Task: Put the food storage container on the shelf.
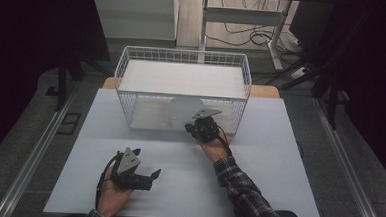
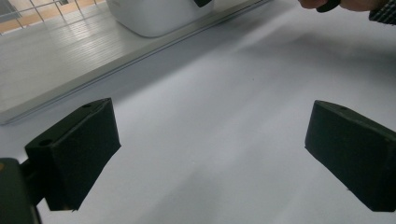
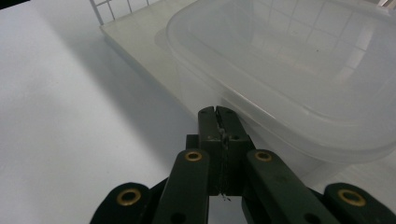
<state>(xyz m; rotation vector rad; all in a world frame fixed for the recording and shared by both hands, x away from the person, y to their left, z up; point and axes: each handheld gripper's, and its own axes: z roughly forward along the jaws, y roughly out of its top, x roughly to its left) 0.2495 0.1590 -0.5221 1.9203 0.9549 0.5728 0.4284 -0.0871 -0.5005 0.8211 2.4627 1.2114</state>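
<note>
**Right claw pressed together at the rim of the plastic tub, left claw spread over the worktop**

The right claw (image 3: 219, 122) has its two black jaws pressed flat together, with no more than a thin sliver, too small to make out, caught in the seam between them. Its tips sit just beside the near wall of the translucent, round-cornered plastic tub (image 3: 299, 79), right under the tub's rolled rim; whether they touch the wall cannot be told. In the high view the right claw (image 1: 190, 127) reaches in at the open front of the white wire basket (image 1: 183, 56), where the tub (image 1: 183, 110) stands on the basket's pale lower shelf (image 1: 148, 111). A hand and a plaid sleeve (image 1: 239, 188) trail back from it toward the near edge of the worktop.

The left claw (image 2: 210, 154) stands wide apart, nothing between its jaws, over the bare white sheet of the worktop (image 2: 224, 93). From above, the left claw (image 1: 147, 176) lies low near the front-left of the worktop (image 1: 278, 158), held in a hand (image 1: 110, 197) and well apart from the basket. In the left gripper view the tub's rounded base (image 2: 154, 16) shows at the far end on the shelf.
</note>
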